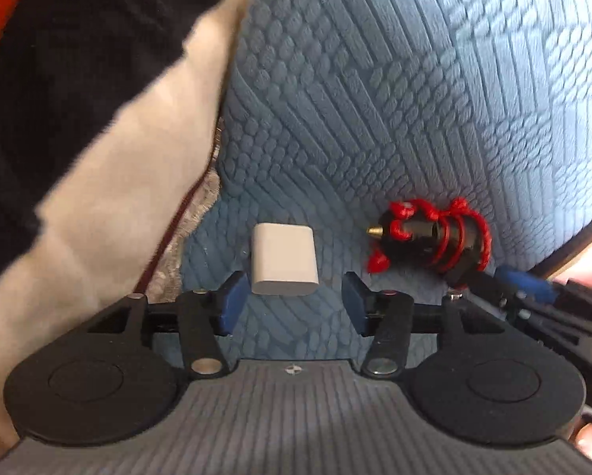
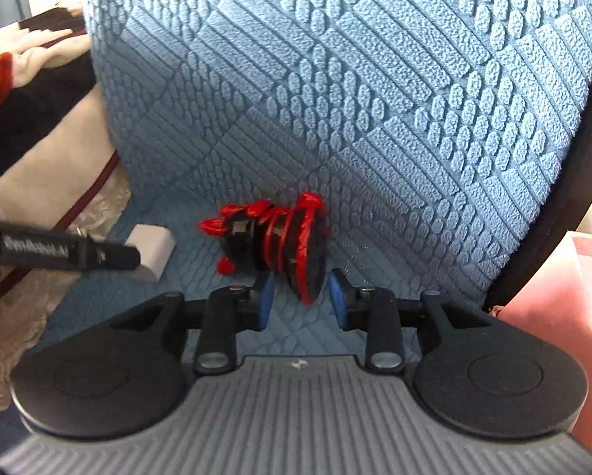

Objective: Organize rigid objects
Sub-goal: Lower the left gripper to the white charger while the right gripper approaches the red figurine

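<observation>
A small white rectangular block (image 1: 283, 260) lies on the blue quilted cushion (image 1: 375, 99). My left gripper (image 1: 292, 305) is open, its blue pads on either side of the block's near end, not touching. A black spool wound with red cord and a brass tip (image 1: 434, 237) lies to the right. In the right wrist view the spool (image 2: 280, 241) stands just ahead of my right gripper (image 2: 300, 300), which is open with its rim between the pads. The white block (image 2: 153, 251) shows at left, partly behind the left gripper's finger (image 2: 58, 253).
A folded cream, black and red blanket (image 1: 78, 138) lies along the cushion's left side, over a lace-edged cloth (image 2: 18, 316). The cushion's dark rim (image 2: 565, 198) curves at right, with a pink surface (image 2: 553, 316) beyond it.
</observation>
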{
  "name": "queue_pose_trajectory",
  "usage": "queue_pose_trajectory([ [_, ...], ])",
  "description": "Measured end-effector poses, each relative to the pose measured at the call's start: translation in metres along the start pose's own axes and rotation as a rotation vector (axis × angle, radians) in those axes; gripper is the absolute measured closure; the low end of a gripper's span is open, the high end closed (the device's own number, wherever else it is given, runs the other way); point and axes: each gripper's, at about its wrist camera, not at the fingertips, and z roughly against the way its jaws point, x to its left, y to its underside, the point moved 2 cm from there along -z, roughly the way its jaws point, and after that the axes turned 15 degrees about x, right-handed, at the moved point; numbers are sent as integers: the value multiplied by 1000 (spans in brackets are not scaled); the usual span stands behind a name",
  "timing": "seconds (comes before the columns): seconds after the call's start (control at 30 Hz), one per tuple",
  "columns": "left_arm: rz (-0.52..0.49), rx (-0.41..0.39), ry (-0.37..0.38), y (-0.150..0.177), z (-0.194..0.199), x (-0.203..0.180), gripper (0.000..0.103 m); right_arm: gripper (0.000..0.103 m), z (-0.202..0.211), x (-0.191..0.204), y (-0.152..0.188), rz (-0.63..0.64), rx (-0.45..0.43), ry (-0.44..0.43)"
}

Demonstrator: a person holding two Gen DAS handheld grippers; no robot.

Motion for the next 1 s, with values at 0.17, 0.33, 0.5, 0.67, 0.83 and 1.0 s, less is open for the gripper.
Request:
queue_pose_trajectory([
  [0.17, -31, 4, -27, -5, -5, -5, 44, 77, -4, 1, -7, -9, 2, 3],
  [0.33, -14, 6, -26, -11, -10, 2, 44, 91, -8, 3, -14, -30, 18, 36],
  [0.5, -17, 6, -18, -13, -13, 2, 44, 93, -3, 2, -17, -66, 40, 20],
  [0.67, -32, 2, -26, -14, -19, -1, 44, 100, 13, 3, -17, -46, 5, 37],
  [0.83, -26, -10, -44, -13, -26, -1, 44, 100, 18, -1, -13, -28, 0, 36],
  [1.0, -1, -7, -50, -16, -36, 5, 44, 96, 16, -5, -6, -8, 6, -20],
])
